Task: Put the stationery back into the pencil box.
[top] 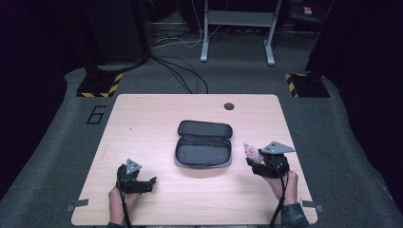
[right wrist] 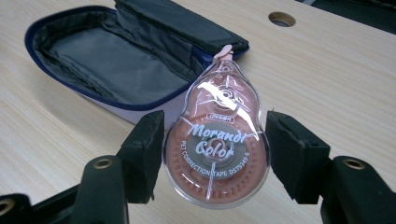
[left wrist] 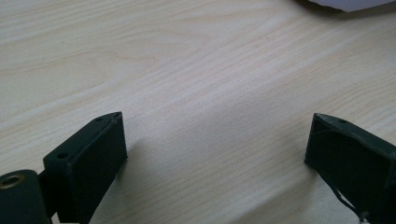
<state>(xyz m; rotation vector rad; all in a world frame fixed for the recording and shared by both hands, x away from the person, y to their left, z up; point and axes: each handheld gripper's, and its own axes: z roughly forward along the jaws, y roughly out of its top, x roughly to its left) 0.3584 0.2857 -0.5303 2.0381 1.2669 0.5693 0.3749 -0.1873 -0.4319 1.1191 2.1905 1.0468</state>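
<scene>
A pink, clear-shelled correction tape (right wrist: 217, 140) is clamped between the two black jaws of my right gripper (right wrist: 215, 149), held above the table; in the high view the correction tape (top: 251, 152) sticks up from the right gripper (top: 256, 164) at the table's right. An open dark pencil case (top: 204, 144) lies in the middle of the table, its grey lining showing, and the pencil case (right wrist: 116, 56) is just beyond the tape in the right gripper view. My left gripper (top: 142, 183) rests low at the front left; the left gripper (left wrist: 215, 140) is open over bare wood.
The wooden table (top: 142, 118) has a round cable hole (top: 229, 106) near its far edge. A corner of the case (left wrist: 345, 3) peeks in at the top of the left gripper view. Cables and a desk frame (top: 237, 28) lie on the floor beyond.
</scene>
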